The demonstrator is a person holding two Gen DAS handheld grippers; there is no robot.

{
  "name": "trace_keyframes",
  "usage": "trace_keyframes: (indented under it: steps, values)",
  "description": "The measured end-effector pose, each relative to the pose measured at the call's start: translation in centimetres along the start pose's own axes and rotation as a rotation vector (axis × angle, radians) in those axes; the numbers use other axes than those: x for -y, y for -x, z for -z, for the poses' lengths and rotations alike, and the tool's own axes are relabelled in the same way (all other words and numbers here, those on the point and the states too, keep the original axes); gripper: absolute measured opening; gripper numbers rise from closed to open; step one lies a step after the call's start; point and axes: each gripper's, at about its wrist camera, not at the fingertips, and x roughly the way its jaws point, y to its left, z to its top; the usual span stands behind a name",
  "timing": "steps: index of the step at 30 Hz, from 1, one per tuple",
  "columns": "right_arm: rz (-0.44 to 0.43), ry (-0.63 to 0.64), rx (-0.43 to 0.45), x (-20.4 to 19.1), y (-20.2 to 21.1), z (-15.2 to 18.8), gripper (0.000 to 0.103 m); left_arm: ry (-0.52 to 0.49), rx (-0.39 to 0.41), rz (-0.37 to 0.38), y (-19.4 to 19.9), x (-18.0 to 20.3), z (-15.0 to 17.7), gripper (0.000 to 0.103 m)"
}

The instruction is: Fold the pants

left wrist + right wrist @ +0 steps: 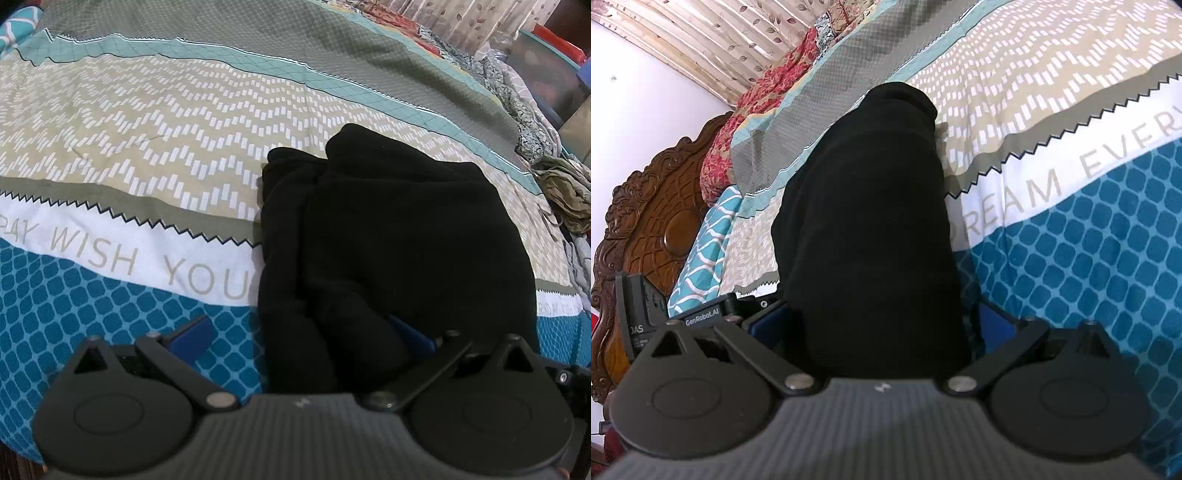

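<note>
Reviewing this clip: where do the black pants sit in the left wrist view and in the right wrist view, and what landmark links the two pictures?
Left wrist view: the black fabric pants lie bunched right of centre, reaching down between the left gripper's spread fingers.
Right wrist view: they run up the centre from the right gripper.
Shared landmark: the bedsheet's white lettered band with zigzag edge.

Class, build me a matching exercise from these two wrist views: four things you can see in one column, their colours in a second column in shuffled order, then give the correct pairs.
Things:
1. pants
2. headboard
3. pillow
4. pads of the left tool

Colours:
A. brown carved wood
B. blue
C. black
D. red floral

Pairs: 1-C, 2-A, 3-D, 4-B
</note>
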Motion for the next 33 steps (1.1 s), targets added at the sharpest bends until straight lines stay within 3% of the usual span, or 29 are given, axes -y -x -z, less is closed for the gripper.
trace_keyframes:
  steps: [6,8,14,18,23,27,29,31,33]
  values:
    - [0.009,-0.005,-0.008,-0.1,0.1,-0.1,0.103,0.004,-0.002,0.015,0.0,-0.2,0.0,0.103]
    - [0.051,-0.026,-0.002,-0.5,0.5,-0.4,0.096,0.006,-0.002,0.022,0.1,-0.4,0.1,0.103]
    - [0.093,-0.012,0.043,-0.4,1.4,-0.9,0.090,0.043,-0.009,0.064,0.4,-1.3,0.1,0.103]
    - [0.121,0.072,0.068,-1.6,1.5,-1.0,0.081,0.109,-0.026,0.119,1.0,-2.4,0.0,0.103]
    - [0.130,0.088,0.086,-1.8,1.1,-1.5,0.080,0.175,-0.039,0.233,1.9,-3.5,-0.1,0.103]
    - [0.063,0.003,0.035,-0.2,0.2,-2.3,0.080,0.199,-0.072,0.315,0.9,-3.1,-0.7,0.103]
    - [0.005,-0.049,-0.041,0.5,-1.2,-2.5,0.081,0.206,-0.096,0.345,-0.1,-2.6,-0.8,0.102]
    - [-0.026,-0.091,-0.102,0.9,-2.6,-2.5,0.078,0.170,-0.096,0.311,-0.8,-1.8,-0.4,0.097]
    - [0.003,-0.042,-0.114,-0.2,-3.1,-2.3,0.072,0.107,-0.059,0.257,-0.8,-0.7,0.4,0.091]
